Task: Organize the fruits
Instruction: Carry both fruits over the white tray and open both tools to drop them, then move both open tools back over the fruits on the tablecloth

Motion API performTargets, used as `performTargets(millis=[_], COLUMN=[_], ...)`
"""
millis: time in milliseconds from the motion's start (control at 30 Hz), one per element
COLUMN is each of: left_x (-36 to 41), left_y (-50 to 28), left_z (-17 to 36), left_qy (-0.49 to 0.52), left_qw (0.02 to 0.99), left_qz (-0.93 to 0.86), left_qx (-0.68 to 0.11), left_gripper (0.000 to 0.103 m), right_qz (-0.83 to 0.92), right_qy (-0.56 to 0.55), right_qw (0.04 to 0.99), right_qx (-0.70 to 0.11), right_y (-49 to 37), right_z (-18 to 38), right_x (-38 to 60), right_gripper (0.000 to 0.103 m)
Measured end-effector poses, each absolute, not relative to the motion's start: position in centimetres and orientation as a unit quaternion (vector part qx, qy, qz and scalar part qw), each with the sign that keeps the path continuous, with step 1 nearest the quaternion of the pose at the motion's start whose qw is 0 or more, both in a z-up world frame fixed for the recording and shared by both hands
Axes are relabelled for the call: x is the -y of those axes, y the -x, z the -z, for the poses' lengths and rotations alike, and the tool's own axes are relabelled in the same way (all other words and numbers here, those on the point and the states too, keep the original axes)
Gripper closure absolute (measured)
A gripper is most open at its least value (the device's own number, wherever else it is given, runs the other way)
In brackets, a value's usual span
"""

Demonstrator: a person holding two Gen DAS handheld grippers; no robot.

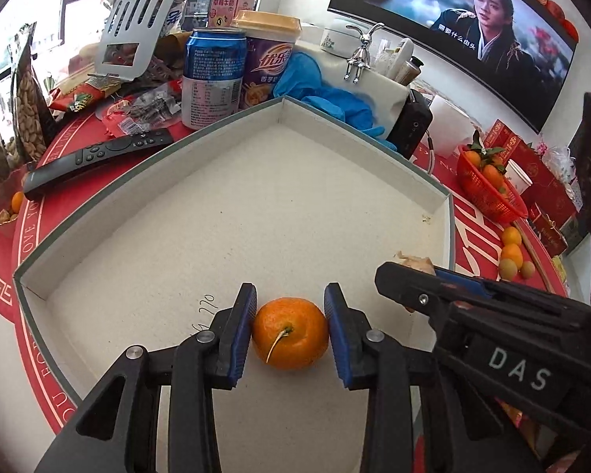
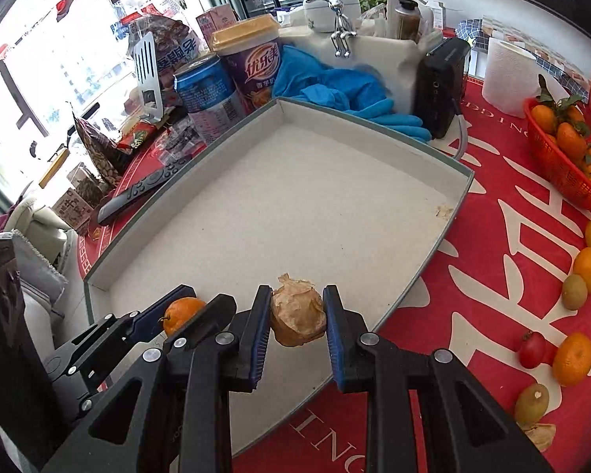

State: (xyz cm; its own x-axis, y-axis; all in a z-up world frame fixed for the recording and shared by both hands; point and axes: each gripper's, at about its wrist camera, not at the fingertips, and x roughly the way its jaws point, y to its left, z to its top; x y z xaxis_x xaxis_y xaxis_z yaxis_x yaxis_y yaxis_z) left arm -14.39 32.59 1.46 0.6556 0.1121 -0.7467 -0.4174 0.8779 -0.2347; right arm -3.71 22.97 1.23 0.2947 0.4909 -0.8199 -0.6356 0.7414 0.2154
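Note:
My left gripper point(image 1: 289, 335) is shut on a small orange mandarin point(image 1: 290, 333), held just above the near floor of a shallow white box point(image 1: 232, 205). My right gripper point(image 2: 295, 321) is shut on a tan, papery husked fruit point(image 2: 297, 319) over the same box point(image 2: 295, 197), close to its near right rim. In the right wrist view the left gripper point(image 2: 185, 309) sits just to the left with the mandarin point(image 2: 181, 311). The right gripper point(image 1: 417, 272) reaches in from the right in the left wrist view, the husked fruit point(image 1: 413, 262) peeking behind it.
Loose mandarins point(image 2: 587, 268), green fruits point(image 2: 573, 291) and a small red fruit point(image 2: 532, 349) lie on the red cloth right of the box. A red basket point(image 2: 563, 173) of mandarins stands far right. Behind the box: a remote point(image 1: 98, 159), blue can point(image 1: 212, 75), purple cup point(image 1: 270, 59), blue gloves point(image 1: 327, 94).

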Motion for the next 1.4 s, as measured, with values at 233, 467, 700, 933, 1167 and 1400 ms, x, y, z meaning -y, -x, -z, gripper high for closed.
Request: performTargets(millis=[233,467,700,933,1167,1400], left_x=[-32.8,-31.3,-27.5,-22.0,-17.4,-14.9], left_y=[14.9,15.8,16.0,15.8,14.1,13.7], left_z=[-2.4,-4.5,-6.1,-6.2,-3.9,-2.3], left_qy=[0.198,0.161,0.131,0.075,0.014,0.008], left_qw=[0.891,0.919,0.949,0.958,0.941,0.909], left_qz=[-0.189,-0.191,-0.091,0.014,0.055,0.087], left_qx=[-0.363,-0.304,-0.271,-0.276,-0.335,-0.408], left_gripper=[0.021,0.014,0.012,0.011,0.011,0.011], right_qz=[-0.372,-0.401,-0.34,-0.217,-0.053,-0.047], right_qy=[0.038,-0.05,-0.07,-0.071,-0.049,-0.006], right_qw=[0.797,0.808,0.849,0.885,0.883,0.874], right_qx=[-0.474,-0.429,-0.398,-0.405,-0.463,-0.484], right_y=[3.0,2.6,3.0,3.9,3.5,4.1], right_z=[-2.4,-6.0,-8.1,-6.4,-1.9,0.3], right_x=[-22.5,-20.2,-14.4,-4.8,4.7,5.3], right_gripper=[0.069,0.004,0.001,0.001,0.001,0.001])
